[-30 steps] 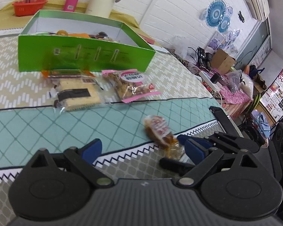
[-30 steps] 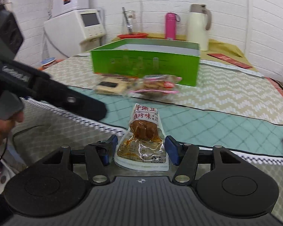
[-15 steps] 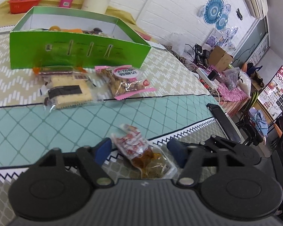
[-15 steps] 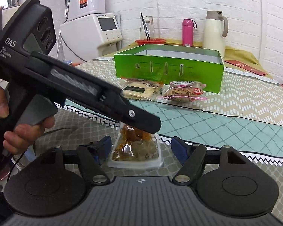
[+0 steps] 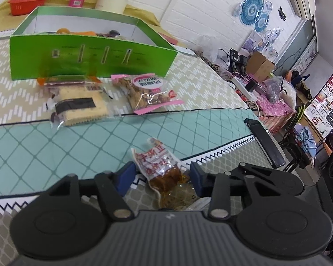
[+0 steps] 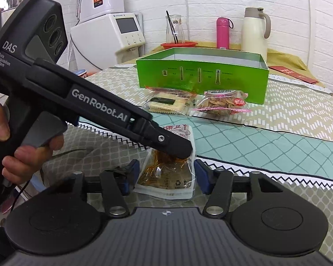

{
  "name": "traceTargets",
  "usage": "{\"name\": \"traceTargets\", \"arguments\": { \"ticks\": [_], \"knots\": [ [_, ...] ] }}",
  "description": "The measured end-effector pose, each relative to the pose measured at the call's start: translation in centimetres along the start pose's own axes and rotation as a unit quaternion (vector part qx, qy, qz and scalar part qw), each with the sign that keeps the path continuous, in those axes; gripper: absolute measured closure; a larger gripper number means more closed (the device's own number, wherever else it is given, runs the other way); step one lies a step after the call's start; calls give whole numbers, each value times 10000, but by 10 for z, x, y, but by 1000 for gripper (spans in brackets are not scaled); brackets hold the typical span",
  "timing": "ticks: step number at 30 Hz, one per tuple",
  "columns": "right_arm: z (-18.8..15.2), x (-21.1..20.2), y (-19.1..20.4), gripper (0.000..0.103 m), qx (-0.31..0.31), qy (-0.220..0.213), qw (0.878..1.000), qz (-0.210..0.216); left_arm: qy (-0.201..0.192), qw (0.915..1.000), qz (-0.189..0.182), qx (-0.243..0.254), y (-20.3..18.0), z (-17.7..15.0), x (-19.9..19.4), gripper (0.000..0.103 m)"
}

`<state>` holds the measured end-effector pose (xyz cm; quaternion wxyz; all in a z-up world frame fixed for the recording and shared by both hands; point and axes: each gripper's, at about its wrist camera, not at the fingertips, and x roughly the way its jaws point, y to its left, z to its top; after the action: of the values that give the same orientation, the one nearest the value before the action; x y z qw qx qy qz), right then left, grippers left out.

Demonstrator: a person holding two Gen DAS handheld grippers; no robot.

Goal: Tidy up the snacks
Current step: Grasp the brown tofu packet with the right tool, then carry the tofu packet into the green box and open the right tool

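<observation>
A clear packet of brown snack with red print (image 5: pixel 159 168) (image 6: pixel 168 173) lies on the tablecloth between both grippers. My left gripper (image 5: pixel 162 175) is open, its blue pads on either side of the packet; in the right wrist view its black finger (image 6: pixel 173 146) lies across the packet. My right gripper (image 6: pixel 166 175) is open around the packet's near end. A green box (image 5: pixel 88 53) (image 6: pixel 202 75) stands behind, with some snacks inside. A cracker packet (image 5: pixel 80 106) (image 6: pixel 168 104) and a pink nut packet (image 5: pixel 146 93) (image 6: pixel 222 104) lie in front of it.
A white jug (image 6: pixel 255 33), a pink bottle (image 6: pixel 223 33) and a red tray with a glass carafe (image 6: pixel 177 43) stand behind the box. A white appliance (image 6: pixel 113 35) is at far left. The table edge and room clutter (image 5: pixel 266 84) are on the right.
My left gripper moved right and lower until the brown snack packet sits between its pads. In the right view the left tool has come down over the packet. The right gripper stayed around it.
</observation>
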<state>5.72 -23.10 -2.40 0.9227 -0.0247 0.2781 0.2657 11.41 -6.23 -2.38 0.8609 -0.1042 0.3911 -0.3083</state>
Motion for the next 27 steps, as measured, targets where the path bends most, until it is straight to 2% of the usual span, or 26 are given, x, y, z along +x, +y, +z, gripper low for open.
{"name": "traceTargets", "arguments": {
  "ticks": [2, 3, 4, 5, 8, 14, 21, 27],
  "knots": [
    [0, 2, 2, 18, -32, -21, 10000, 6, -17, 10000, 26, 47, -1, 0, 1, 64],
    [0, 2, 2, 22, -34, -36, 10000, 0, -62, 9999, 78, 61, -1, 0, 1, 65],
    [1, 3, 1, 28, -21, -66, 10000, -48, -103, 9999, 131, 36, 1, 0, 0, 72],
    [1, 3, 0, 60, -9, -65, 9999, -138, -112, 9997, 204, 20, 2, 1, 0, 78],
    [3, 2, -6, 65, 231, -43, 9997, -3, -140, 9998, 123, -82, 3, 2, -3, 79],
    [15, -6, -1, 72, -26, -291, 9996, -18, -479, 9987, 109, 94, -8, 16, -20, 82],
    [59, -8, -13, 72, -325, -887, 9952, -255, -1009, 9945, 58, 267, -17, 70, -31, 82],
    [96, 6, -36, 72, -292, -1193, 9916, -397, -1262, 9916, 9, 289, -16, 120, -21, 82]
  ]
}}
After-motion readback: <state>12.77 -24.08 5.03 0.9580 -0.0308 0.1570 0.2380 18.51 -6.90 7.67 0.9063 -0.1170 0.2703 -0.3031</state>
